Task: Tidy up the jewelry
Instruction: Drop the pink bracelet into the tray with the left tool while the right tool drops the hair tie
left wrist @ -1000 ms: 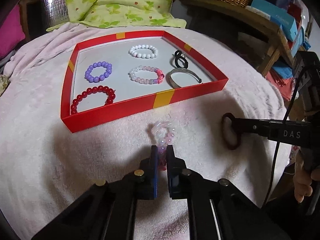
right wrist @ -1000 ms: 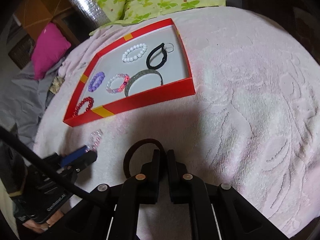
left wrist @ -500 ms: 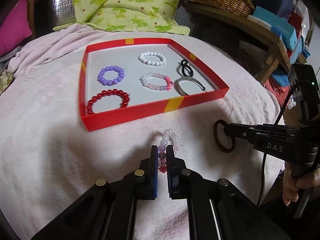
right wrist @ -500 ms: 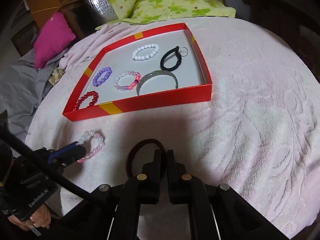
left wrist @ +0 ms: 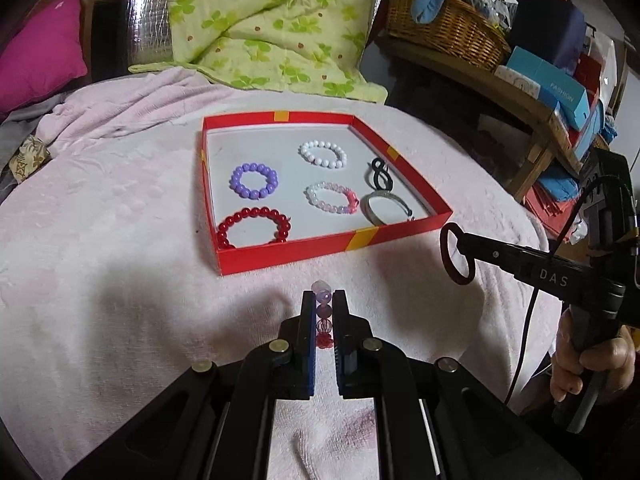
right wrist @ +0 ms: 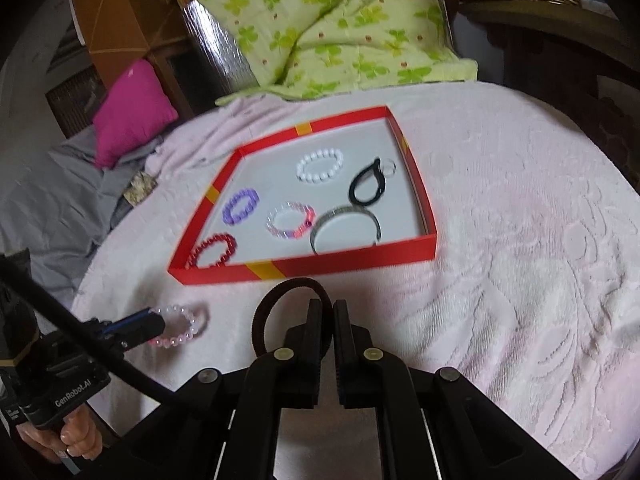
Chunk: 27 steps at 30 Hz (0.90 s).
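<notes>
- Left wrist view: a pale beaded bracelet (left wrist: 323,312) is pinched edge-on in the closed left gripper (left wrist: 323,308), clear of the pink blanket (left wrist: 120,280), presumably for carrying
- Ahead of it, the red tray (left wrist: 320,256) is seen with bracelets already laid apart
- Right wrist view: a dark hair band (right wrist: 280,308) is clamped in the closed right gripper (right wrist: 326,312), just short of the tray

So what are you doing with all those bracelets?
A person is sorting jewelry into a red tray on a pink blanket. The left hand-held gripper is shut on a pale pink bead bracelet, and the right hand-held gripper is shut on a dark red hair band. Both are held up just in front of the tray, not in it yet. Inside already lie red, purple, white and pink bead bracelets, a silver bangle and a black loop.
</notes>
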Tool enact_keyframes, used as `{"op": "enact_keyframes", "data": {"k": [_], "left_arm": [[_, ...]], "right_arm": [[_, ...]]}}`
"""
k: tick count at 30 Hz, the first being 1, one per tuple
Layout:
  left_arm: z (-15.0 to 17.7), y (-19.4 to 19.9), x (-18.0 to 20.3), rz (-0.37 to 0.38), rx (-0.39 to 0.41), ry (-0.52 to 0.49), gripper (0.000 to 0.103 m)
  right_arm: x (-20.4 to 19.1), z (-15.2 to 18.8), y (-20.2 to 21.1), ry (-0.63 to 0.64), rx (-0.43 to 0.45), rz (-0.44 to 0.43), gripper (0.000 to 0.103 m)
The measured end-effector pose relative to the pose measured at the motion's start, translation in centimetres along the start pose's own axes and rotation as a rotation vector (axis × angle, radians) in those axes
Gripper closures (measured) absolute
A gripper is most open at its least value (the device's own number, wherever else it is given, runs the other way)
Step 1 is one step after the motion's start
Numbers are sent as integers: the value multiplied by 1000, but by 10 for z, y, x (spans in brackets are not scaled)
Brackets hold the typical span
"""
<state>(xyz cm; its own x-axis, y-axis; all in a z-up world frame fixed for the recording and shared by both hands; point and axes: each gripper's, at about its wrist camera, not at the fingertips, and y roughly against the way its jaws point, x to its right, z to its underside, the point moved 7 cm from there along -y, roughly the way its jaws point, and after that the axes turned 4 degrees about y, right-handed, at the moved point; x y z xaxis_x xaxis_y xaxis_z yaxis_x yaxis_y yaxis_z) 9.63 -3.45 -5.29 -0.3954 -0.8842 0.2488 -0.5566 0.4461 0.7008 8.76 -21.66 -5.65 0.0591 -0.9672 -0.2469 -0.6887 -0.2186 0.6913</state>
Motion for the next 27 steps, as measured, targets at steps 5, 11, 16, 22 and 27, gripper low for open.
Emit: {"op": "enact_keyframes", "data": {"k": [5,11,16,22,27], "left_arm": [[-12,10,-1,2,46,13,95],[-37,16,1,26,103,36,95],[-71,17,4,28,139,43,95],[-128,-7,3,0,175,33,95],[-162,-43,-7,3,176,51,95]], "right_arm": [[4,-9,6,-35,50,-2,97],[8,-28,6,-65,95,-6,97],[15,-50,-1,-94,112,-16,97],[17,-91,-23,-94,112,-16,97],[23,-133,-57,-108,78,-21,97]]}}
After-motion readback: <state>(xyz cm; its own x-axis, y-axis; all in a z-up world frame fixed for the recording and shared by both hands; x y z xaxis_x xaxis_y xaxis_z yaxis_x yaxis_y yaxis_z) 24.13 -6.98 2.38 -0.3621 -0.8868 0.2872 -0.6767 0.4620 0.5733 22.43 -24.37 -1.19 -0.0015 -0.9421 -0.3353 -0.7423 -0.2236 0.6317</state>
